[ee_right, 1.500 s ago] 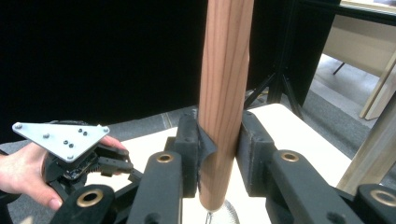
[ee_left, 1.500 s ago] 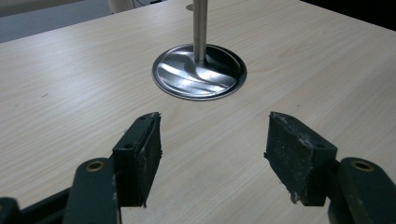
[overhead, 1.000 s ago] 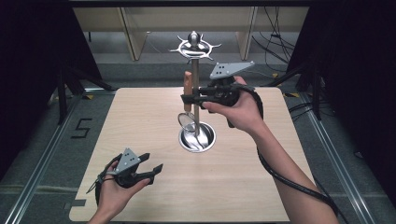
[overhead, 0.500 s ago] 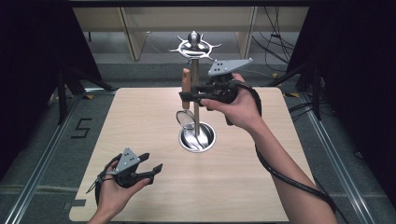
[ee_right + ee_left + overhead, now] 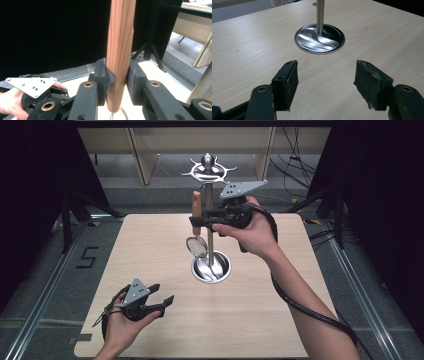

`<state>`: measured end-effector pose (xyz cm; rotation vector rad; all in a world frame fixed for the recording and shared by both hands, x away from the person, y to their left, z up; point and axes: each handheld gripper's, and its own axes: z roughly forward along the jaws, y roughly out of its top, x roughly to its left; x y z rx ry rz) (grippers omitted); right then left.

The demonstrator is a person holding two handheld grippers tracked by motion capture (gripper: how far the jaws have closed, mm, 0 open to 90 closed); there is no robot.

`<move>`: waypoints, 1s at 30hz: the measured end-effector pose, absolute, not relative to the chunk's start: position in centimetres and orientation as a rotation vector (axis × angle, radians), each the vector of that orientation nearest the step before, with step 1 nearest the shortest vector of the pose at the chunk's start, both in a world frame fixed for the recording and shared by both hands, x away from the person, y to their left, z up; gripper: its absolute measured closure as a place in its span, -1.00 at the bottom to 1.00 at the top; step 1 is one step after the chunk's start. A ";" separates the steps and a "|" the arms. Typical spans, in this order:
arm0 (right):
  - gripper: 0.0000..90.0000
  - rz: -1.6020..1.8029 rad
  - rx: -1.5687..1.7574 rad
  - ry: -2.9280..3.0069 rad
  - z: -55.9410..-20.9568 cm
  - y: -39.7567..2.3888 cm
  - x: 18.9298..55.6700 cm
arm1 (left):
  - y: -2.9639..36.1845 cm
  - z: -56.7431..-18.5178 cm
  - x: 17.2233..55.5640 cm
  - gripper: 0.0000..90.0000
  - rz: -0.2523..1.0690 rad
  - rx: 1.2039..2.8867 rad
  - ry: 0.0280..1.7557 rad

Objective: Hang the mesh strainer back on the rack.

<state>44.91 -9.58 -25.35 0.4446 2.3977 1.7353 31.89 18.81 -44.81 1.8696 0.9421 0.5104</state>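
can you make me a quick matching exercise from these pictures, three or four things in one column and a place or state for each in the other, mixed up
Things
1. left tool
2. right tool
3. round shiny metal base of the stand
4. small wire-mesh strainer with a wooden handle

Places or states
A. clamped by its handle, hanging upright beside the stand's pole
B. resting flat on the pale wooden table
C. open, low over the near left of the table
D. shut, raised beside the stand's pole

Pairs: 1-C, 2-D, 3-B, 4-A
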 end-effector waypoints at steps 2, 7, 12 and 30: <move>0.63 1.741 0.441 2.399 -25.3 -9.6 45.0 | 18.8 -44.8 31.9 -0.24 0.510 1.869 0.942; 0.63 1.747 0.449 2.396 -25.2 -9.5 45.1 | 18.8 -44.8 31.9 -0.24 0.504 1.863 0.950; 0.63 1.752 0.453 2.398 -25.1 -9.5 45.2 | 18.8 -44.8 31.9 -0.24 0.504 1.864 0.950; 0.63 1.784 0.486 2.386 -24.6 -9.5 46.2 | 18.8 -44.8 31.9 -0.24 0.509 1.871 0.941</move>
